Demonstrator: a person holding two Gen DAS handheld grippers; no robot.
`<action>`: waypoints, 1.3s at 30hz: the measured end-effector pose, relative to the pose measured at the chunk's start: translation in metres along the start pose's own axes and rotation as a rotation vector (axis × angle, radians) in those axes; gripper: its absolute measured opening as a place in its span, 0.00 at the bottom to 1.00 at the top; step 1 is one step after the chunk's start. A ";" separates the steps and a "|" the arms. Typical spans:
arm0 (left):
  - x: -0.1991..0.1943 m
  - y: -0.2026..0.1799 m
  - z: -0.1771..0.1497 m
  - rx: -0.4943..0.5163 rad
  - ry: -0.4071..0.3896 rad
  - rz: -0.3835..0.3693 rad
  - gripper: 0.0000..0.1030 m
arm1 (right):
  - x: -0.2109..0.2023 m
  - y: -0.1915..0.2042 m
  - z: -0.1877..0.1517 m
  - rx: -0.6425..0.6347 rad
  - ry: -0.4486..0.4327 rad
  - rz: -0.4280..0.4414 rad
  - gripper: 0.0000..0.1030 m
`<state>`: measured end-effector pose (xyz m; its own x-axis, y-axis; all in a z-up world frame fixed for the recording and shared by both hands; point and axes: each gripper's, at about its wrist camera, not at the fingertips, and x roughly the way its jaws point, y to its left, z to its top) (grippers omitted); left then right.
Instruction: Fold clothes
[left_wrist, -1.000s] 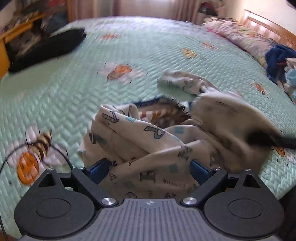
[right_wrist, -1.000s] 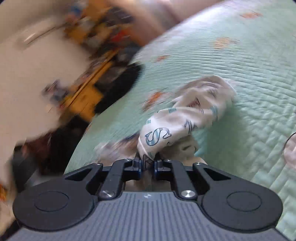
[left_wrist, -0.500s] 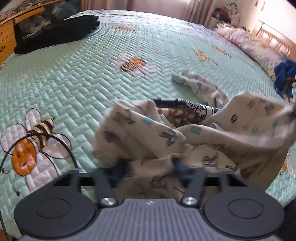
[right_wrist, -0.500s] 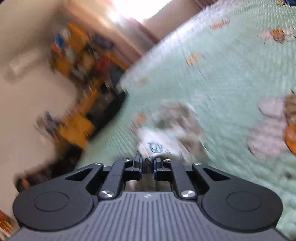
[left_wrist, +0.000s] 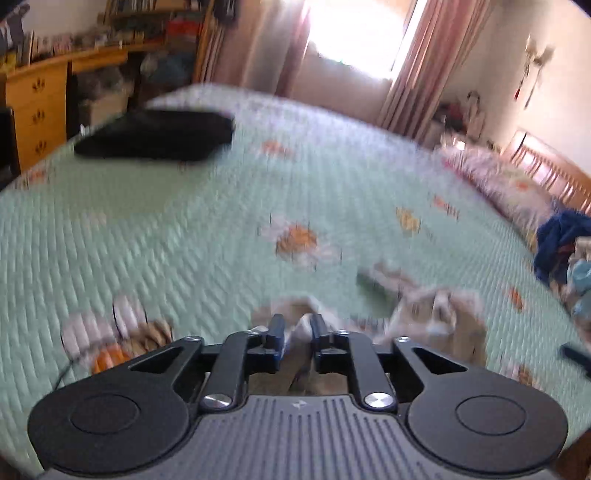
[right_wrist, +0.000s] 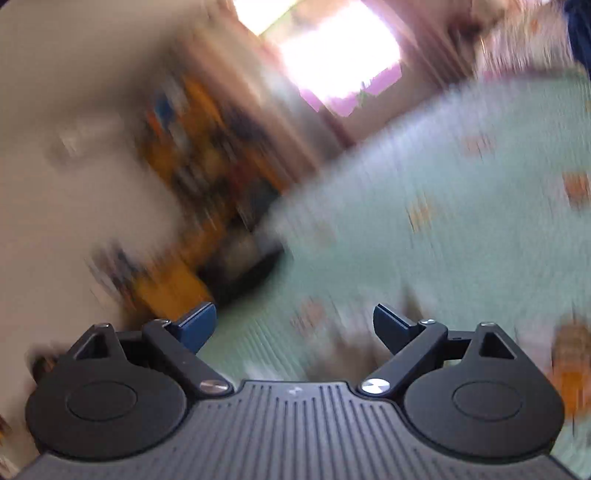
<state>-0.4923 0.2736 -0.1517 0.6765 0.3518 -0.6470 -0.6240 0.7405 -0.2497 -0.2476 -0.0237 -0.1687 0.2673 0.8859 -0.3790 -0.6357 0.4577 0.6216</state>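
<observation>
The left gripper (left_wrist: 297, 334), low in the centre of the left wrist view, is closing, and a pale fold of the printed garment (left_wrist: 424, 314) already sits pinched between its blue pads, so it reads as clamped on cloth. The rest of that garment lies crumpled on the green quilted bedspread (left_wrist: 147, 240) at lower right of the frame, blurred by motion. The right gripper (right_wrist: 293, 325) is opening, its jaws standing wide apart with nothing between them; only smeared bedspread and a faint pale patch, too blurred to name, show beyond. A folded black item (left_wrist: 155, 134) rests at upper left of the left view, well apart from the work, and a blue heap of clothes (left_wrist: 561, 240) sits at the right edge near the pillows (left_wrist: 498, 181). The step in hand looks like re-gripping: one side is caught, the other is free to find a matching hold. To do it well, the left grip should hold a hem or corner, not a bunched middle, since a mid-cloth pinch will lift a lump that cannot be laid flat. The right jaws want to come down on the opposite corner of the same edge, so the two holds can draw the cloth taut and level. Slowing the hands would help, because thin fabric slides out of a partial pinch when swung.
</observation>
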 end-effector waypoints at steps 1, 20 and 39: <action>0.001 -0.002 -0.009 0.005 0.008 0.004 0.25 | 0.016 -0.003 -0.014 0.013 0.041 -0.032 0.90; 0.042 -0.027 -0.033 0.087 0.207 0.219 0.99 | 0.105 -0.042 -0.033 0.227 0.223 -0.221 0.34; 0.056 -0.048 -0.038 0.157 0.279 0.210 0.99 | 0.009 -0.041 -0.050 0.179 0.029 -0.214 0.13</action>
<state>-0.4393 0.2360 -0.2030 0.3943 0.3522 -0.8488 -0.6556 0.7550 0.0087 -0.2556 -0.0384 -0.2314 0.3592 0.7662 -0.5328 -0.4282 0.6426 0.6354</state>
